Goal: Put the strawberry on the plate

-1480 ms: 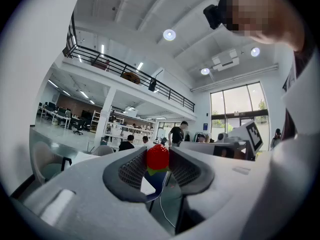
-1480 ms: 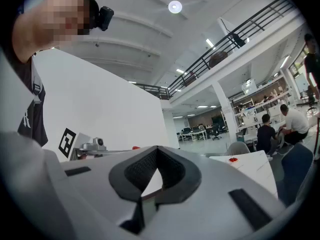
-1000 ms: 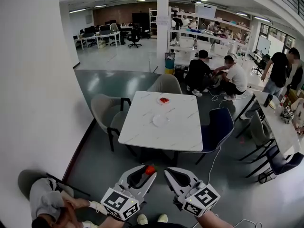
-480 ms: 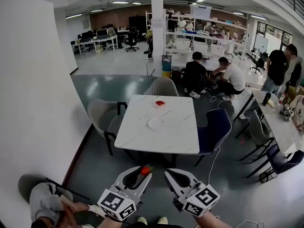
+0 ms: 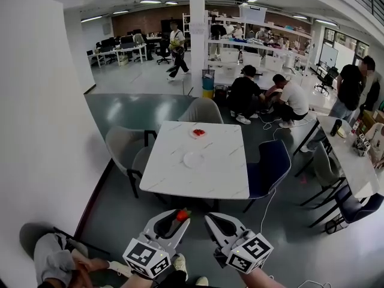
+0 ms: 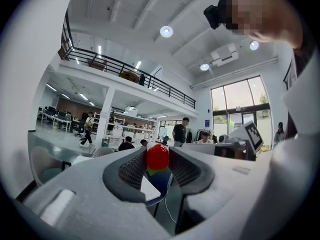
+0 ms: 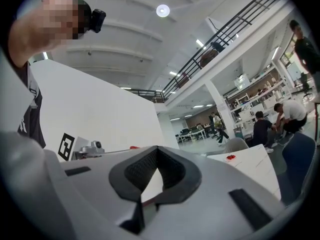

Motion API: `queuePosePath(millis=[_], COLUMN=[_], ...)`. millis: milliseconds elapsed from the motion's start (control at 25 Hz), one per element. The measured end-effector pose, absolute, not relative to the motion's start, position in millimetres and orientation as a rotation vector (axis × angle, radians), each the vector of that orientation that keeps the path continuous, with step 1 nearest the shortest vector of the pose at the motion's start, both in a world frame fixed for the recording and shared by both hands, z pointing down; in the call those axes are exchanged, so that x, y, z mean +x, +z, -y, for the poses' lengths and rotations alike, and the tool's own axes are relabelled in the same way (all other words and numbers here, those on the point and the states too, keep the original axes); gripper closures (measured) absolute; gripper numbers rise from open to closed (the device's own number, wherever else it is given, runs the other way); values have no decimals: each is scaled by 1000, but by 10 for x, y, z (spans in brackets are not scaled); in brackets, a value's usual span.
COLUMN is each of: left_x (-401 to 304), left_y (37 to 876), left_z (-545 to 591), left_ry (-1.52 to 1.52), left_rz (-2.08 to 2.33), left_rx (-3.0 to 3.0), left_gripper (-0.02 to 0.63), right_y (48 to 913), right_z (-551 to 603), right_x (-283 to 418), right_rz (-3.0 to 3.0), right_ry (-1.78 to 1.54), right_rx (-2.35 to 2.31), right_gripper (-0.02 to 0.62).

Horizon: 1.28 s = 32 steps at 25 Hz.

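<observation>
The strawberry (image 6: 158,156) sits clamped in the left gripper's (image 5: 182,215) jaws; the right gripper's (image 5: 209,217) jaws are together, empty; the bare plate (image 5: 194,159) on the worktop (image 5: 225,173) lies well ahead; carrying and placing are left.

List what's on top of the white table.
The table carries a white plate near its middle and a small dish of something red at the far edge, too small to identify. Nothing blocks the tabletop.
</observation>
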<state>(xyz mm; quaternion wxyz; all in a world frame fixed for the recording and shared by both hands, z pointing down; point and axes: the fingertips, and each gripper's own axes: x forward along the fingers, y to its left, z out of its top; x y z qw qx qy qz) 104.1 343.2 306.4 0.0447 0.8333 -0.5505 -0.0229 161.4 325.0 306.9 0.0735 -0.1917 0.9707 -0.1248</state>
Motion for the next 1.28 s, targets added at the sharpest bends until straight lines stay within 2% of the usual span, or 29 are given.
queuePosePath(millis=[720,1280], left_x=[-113,-632], left_y=[3084,3594], left_z=[-1937,-1086], left_ry=[-85,2], left_rz=[1553,1506], left_rx=[2657,2637], left_gripper=[462,462], right_y=[3011,3345], right_z=[-1814,-985], right_x=[594,322], right_rz=[-2885,-2857], right_ry=[-334,-433], right_rx=[-793,-943], right_gripper=[594,594])
